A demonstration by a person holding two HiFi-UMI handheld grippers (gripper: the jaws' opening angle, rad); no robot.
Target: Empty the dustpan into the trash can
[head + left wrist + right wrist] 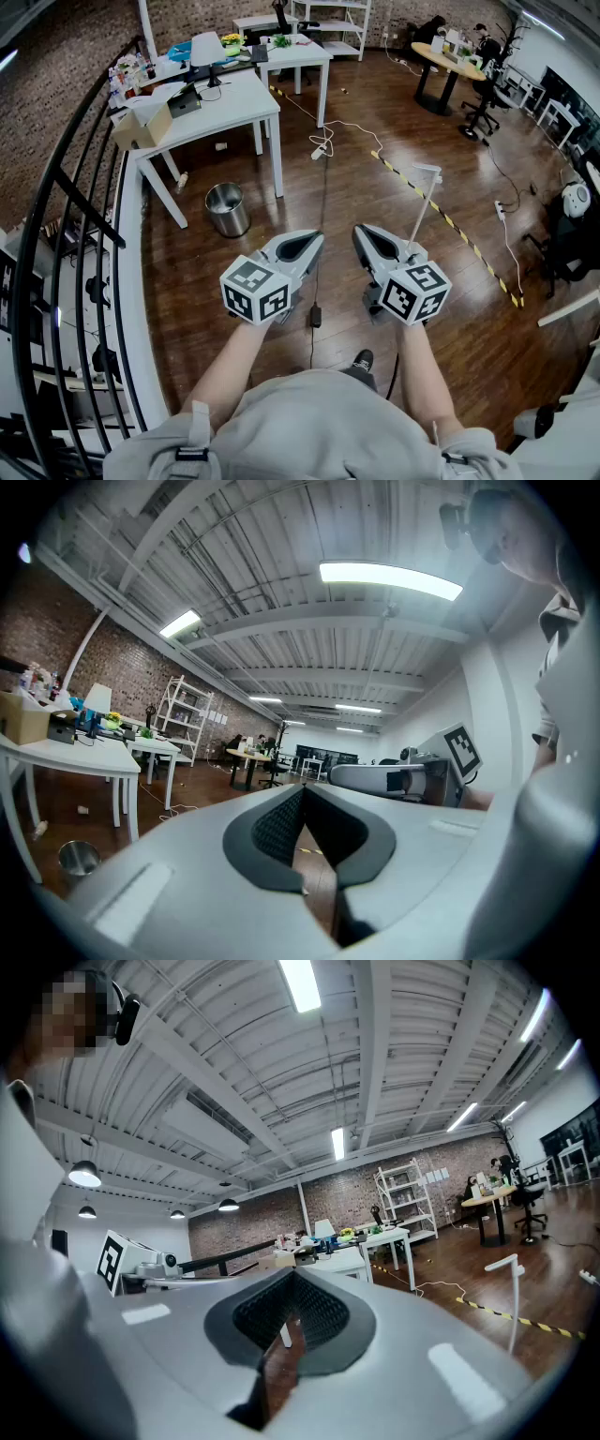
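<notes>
Both grippers, left (314, 240) and right (364, 234), are hovering level, jaws pressed together on nothing. A white upright handle (424, 187) (the dustpan's, I judge; pan hidden) is standing at one o'clock. The trash can (227, 208) is sitting at eleven, beside the surface (225, 108). Risk: the thin handle twisting in a grip, tipping debris out short of the can.

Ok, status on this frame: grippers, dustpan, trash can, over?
Left gripper shut, empty; right gripper shut, empty. Metal trash can on floor beside white table. White upright handle ahead right, likely the dustpan's, untouched. Cable across floor between.
</notes>
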